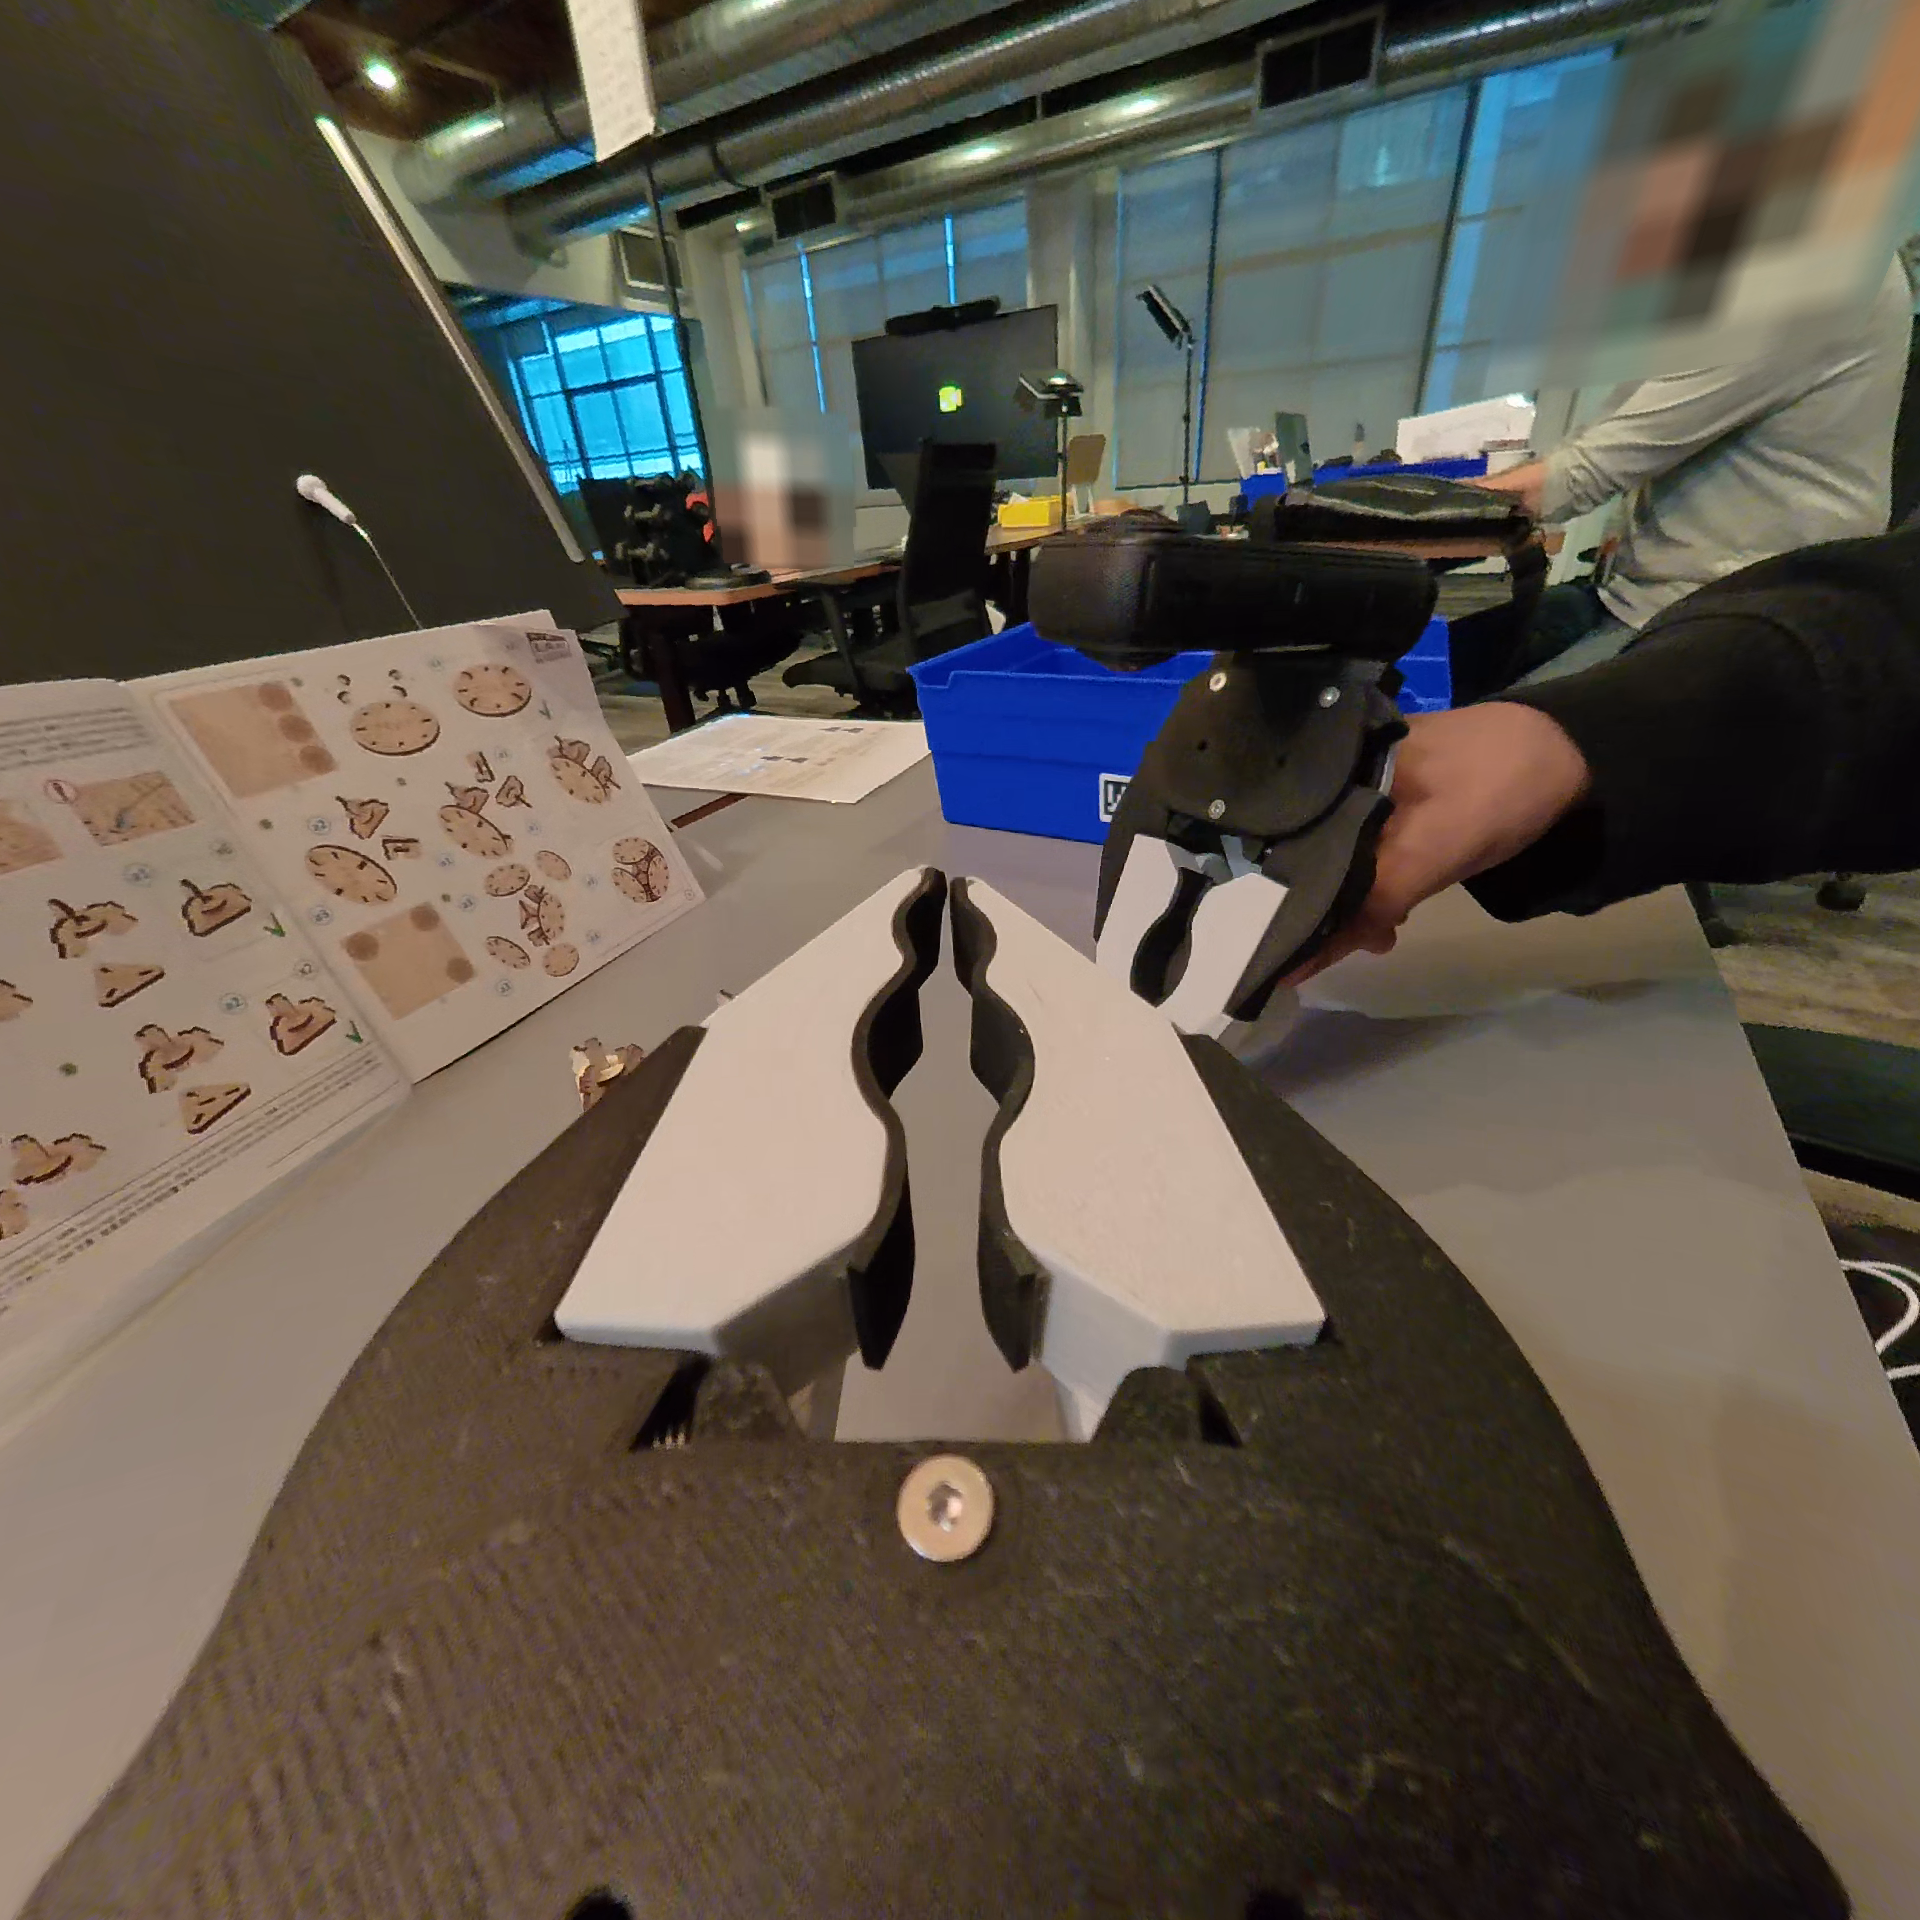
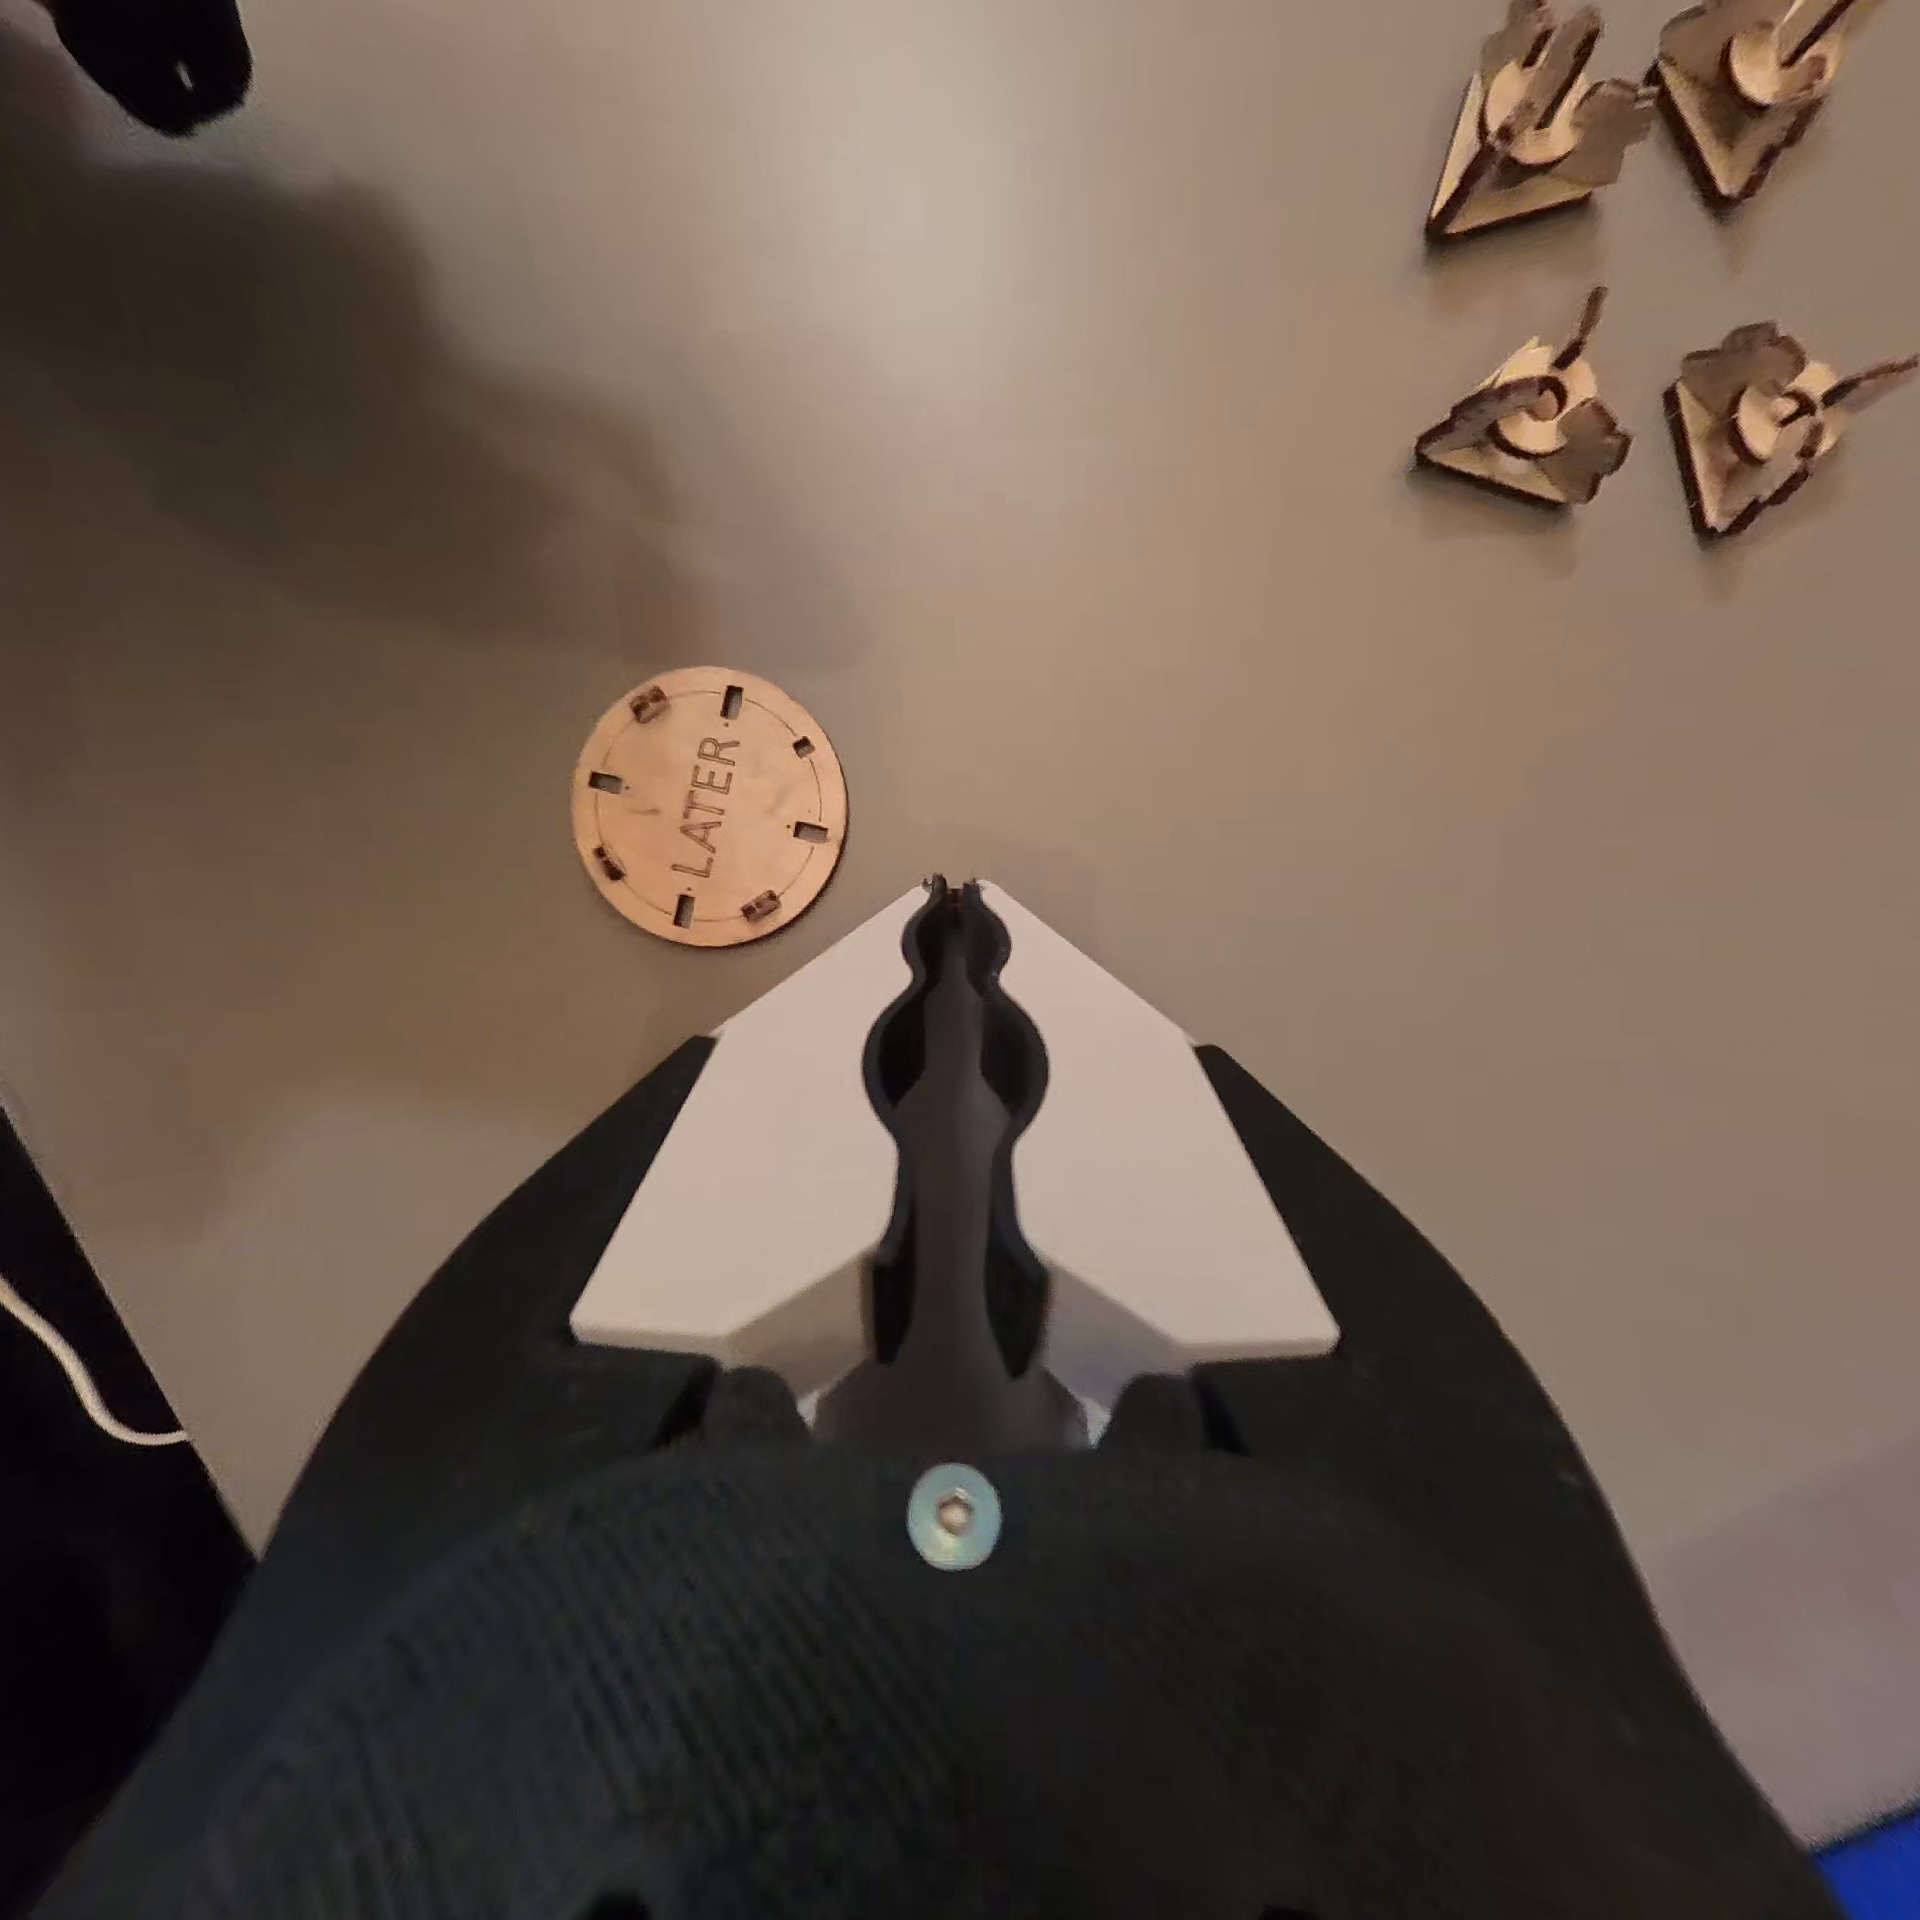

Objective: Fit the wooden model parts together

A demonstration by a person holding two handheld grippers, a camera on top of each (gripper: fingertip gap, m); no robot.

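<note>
Wooden disc [image 2: 710, 807] lies flat just left of the closed right gripper [image 2: 954, 886].

four wooden triangular assemblies [image 2: 1522, 426], one wooden disc [image 2: 710, 806]

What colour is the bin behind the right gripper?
Blue bin, best seen in the left wrist view.
</note>
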